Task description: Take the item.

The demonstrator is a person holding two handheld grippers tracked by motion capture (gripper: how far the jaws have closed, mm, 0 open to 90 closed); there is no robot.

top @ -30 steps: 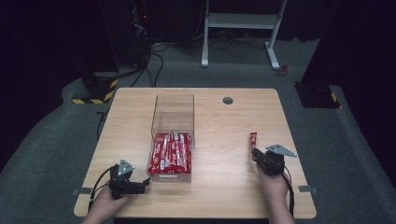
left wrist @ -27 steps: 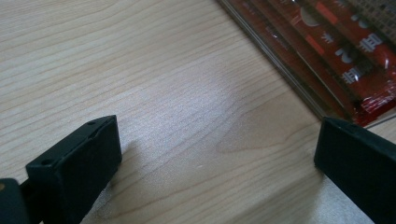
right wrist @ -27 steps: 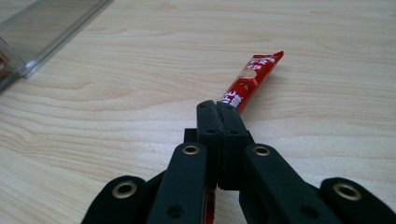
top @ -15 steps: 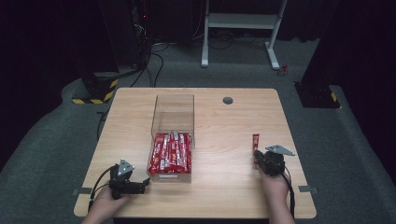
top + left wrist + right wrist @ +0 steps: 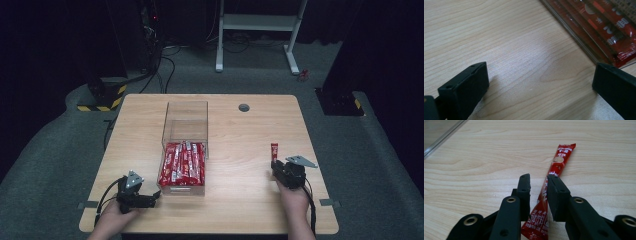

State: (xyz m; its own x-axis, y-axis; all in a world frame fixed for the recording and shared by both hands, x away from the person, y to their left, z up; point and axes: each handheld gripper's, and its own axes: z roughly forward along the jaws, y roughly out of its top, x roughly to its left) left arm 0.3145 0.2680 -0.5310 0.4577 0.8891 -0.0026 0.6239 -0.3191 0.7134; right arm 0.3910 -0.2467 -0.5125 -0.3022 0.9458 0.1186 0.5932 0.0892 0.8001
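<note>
While 1 sachet (image 5: 554, 173) lies loose, box (image 5: 186, 120) holds approx. 8.

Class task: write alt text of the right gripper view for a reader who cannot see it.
A red stick sachet lies flat on the wooden table, between the right gripper's jaws, which have just been opening and stand slightly apart. A clear box's edge shows at upper left.

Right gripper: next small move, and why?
Probably back the right gripper straight off the red sachet. Its jaws have just been opening: the sachet lies flat on the table in the gap between them, and the pads no longer seem to press it. It sits alone, well away from the clear box of sachets, so this looks like a finished placement.
</note>
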